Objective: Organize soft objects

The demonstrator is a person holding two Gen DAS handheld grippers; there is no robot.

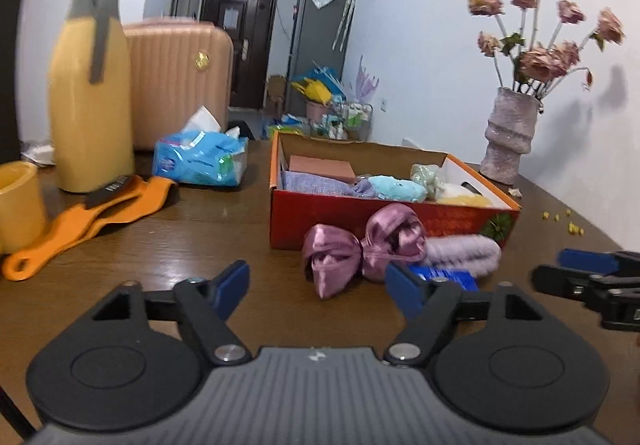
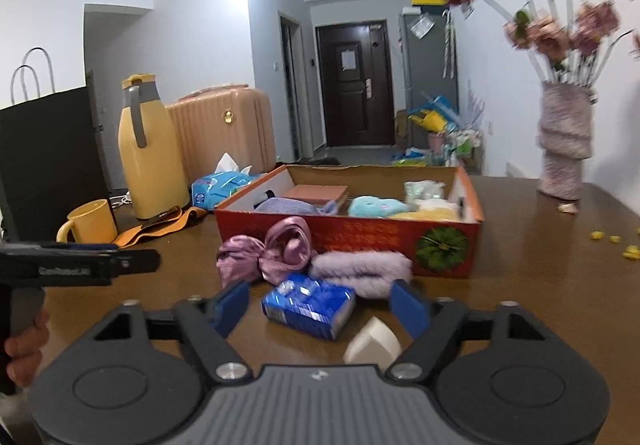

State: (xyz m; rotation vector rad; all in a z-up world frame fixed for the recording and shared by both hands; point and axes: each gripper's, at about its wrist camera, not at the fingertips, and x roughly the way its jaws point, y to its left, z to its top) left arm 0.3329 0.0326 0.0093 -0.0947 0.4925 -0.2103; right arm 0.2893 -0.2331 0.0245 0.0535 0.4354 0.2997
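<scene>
Red cardboard box [image 2: 348, 237], open top, sits on the wooden table. Inside, left to right: purple knitted cloth [image 2: 292, 205] with a pinkish block [image 2: 318, 192] behind it, turquoise plush toy [image 2: 376, 206], pale green soft item [image 2: 424, 189] at the back, yellow fluffy item [image 2: 432, 213] at the right end (details blurred).

In front of the box, on the table: shiny mauve satin bow [image 2: 264, 253], its right loop against the box wall; lilac fuzzy roll [image 2: 362, 271] lying on its side just right of the bow; blue tissue pack [image 2: 308, 303] lying flat, nearest the camera, touching the roll's near edge; white wedge-shaped piece [image 2: 372, 343] just beside the pack.
</scene>
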